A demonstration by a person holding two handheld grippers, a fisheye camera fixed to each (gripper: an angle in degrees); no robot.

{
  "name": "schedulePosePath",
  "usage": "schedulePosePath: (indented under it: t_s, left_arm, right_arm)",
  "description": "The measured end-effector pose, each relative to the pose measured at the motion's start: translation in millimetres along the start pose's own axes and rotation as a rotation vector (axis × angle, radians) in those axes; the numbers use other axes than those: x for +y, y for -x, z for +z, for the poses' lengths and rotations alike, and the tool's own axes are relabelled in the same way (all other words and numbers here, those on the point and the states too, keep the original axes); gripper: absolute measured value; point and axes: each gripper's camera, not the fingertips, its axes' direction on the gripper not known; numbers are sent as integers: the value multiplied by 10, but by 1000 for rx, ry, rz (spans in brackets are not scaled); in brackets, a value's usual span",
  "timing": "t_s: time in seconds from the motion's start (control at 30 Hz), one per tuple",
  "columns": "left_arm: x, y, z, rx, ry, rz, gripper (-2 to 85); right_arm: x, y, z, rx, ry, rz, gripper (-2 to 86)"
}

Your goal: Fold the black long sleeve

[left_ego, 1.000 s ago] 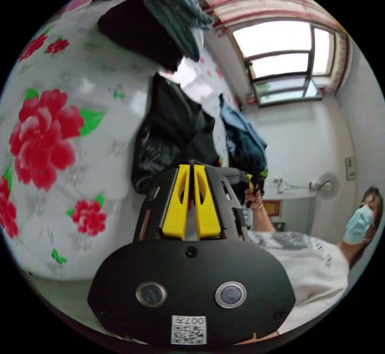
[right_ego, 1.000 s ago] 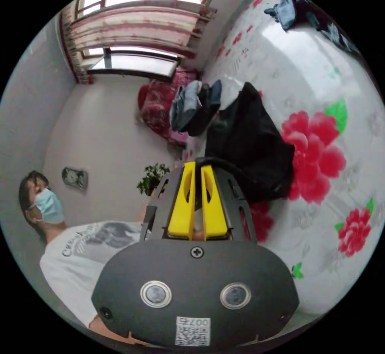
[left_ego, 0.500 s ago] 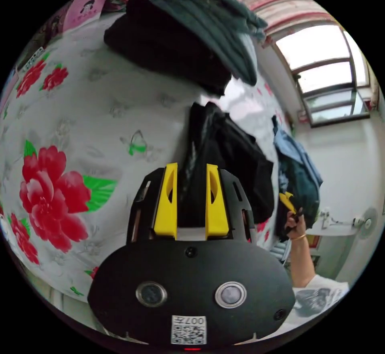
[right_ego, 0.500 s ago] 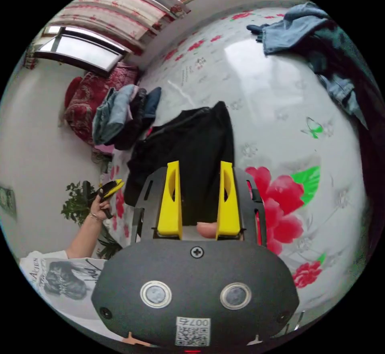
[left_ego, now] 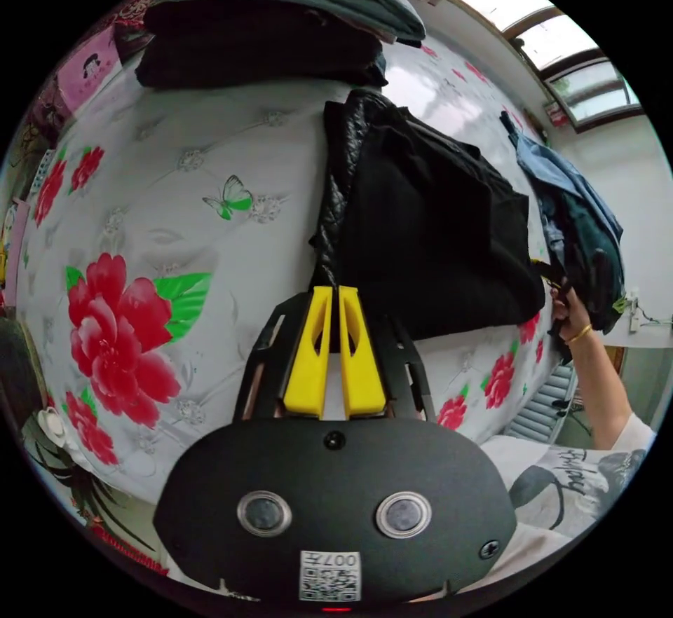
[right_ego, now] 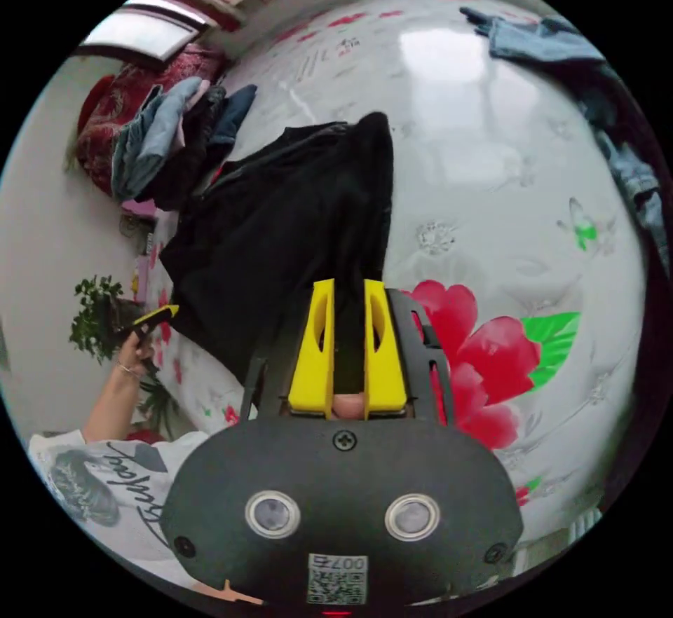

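1. The black long sleeve (left_ego: 427,225) lies on a white bed cover (left_ego: 175,176) printed with red flowers and green leaves. In the left gripper view it spreads from the picture's middle toward 3 o'clock.
2. The garment is matt black and lies in a rough, rumpled slab rather than flat. Along its edge at about 11 o'clock from the left gripper (left_ego: 334,296) runs a shinier, quilted-looking black strip, bunched into small ridges.
3. The left gripper's yellow jaws stand almost together, with a thin slit between them. Their tips sit at the garment's near edge, and black cloth shows at the tips; a firm pinch cannot be made out for certain.
4. In the right gripper view the same garment (right_ego: 280,225) fans out from the picture's middle toward 10 o'clock, coming to a peak at 12 o'clock.
5. The right gripper (right_ego: 348,289) has its jaws close together with black cloth filling the gap between them, so it appears clamped on the garment's edge.
6. A stack of folded dark clothes (left_ego: 266,22) sits at 12 o'clock in the left gripper view, just beyond the garment.
7. A heap of blue and dark clothes (left_ego: 575,225) lies at 3 o'clock, beside the person's hand (left_ego: 564,306).
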Motion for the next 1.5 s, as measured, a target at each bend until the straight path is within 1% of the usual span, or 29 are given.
schedulePosePath:
  t_s: [0.07,0.13,0.23,0.3,0.33,0.4,0.47,0.53,0.63,0.7,0.77,0.83,0.87,0.93,1.0,1.07,1.13,1.2,1.27,1.3,1.33,1.37,1.4,1.43,1.5]
  left_arm:
    - [203,18,-53,15,16,10,-7]
    - [615,69,-100,53,46,2,-7]
    - [1202,133,-42,146,112,-48,-1]
    - [1488,178,7,192,131,-110,10]
    - [1612,204,11,170,135,-156,28]
    - [1665,182,-53,84,101,-160,66]
    - [1568,105,-153,12,44,-122,89]
    - [1272,-110,-285,-55,-55,-9,105]
    - [812,-443,-289,-126,-131,149,123]
    - [533,-542,-153,-188,-128,176,128]
    - [272,-541,74,-207,-69,168,123]
    - [51,-445,370,-163,43,127,92]
    - [38,-421,369,-148,37,119,81]
    - [73,-299,186,-41,-41,84,25]
    - [165,-175,-16,36,-89,49,14]
    - [292,-40,-266,130,-161,28,7]
    - [361,222,-490,249,-228,-28,4]
    - [307,506,-518,280,-262,-134,5]
    - [194,785,-416,297,-286,-245,9]
    - [80,913,-254,315,-269,-306,14]
    - [-65,951,-20,280,-199,-339,21]
    - [-137,942,113,243,-151,-344,26]
    - [-259,880,390,149,-48,-322,37]
    - [-265,806,409,120,-106,-272,41]
    - [-278,802,409,105,-78,-319,49]
  right_arm:
    - [193,-171,-135,-130,-34,26,30]
    - [458,-230,-274,-187,-32,3,22]
    - [1018,-189,-372,-185,14,-59,21]
    - [1318,-160,-424,-175,-2,-76,28]
    - [1463,-148,-473,-135,-34,-71,36]
    - [1555,-104,-545,-50,-89,-77,48]
    - [1476,43,-568,31,-133,-141,63]
    - [1299,215,-502,52,-135,-219,71]
    - [928,520,-240,135,-110,-334,76]
    - [690,586,4,187,-54,-349,75]
    - [441,536,361,218,55,-330,61]
    - [347,450,537,214,132,-305,42]
    - [329,406,506,222,117,-286,28]
    - [330,353,299,158,56,-291,15]
    - [344,282,-50,66,-44,-279,7]
    - [337,191,-571,-39,-190,-259,2]
    - [249,119,-870,-118,-256,-255,1]
    - [81,15,-1016,-159,-291,-220,0]
    - [-222,-170,-951,-161,-305,-161,2]
    - [-301,-227,-887,-161,-300,-141,2]
    - [-455,-353,-691,-159,-268,-83,4]
    - [-578,-484,-436,-146,-215,-12,7]
    - [-620,-549,-300,-131,-183,26,10]
    - [-651,-656,-57,-86,-113,84,17]
    - [-576,-757,132,-62,-61,114,29]
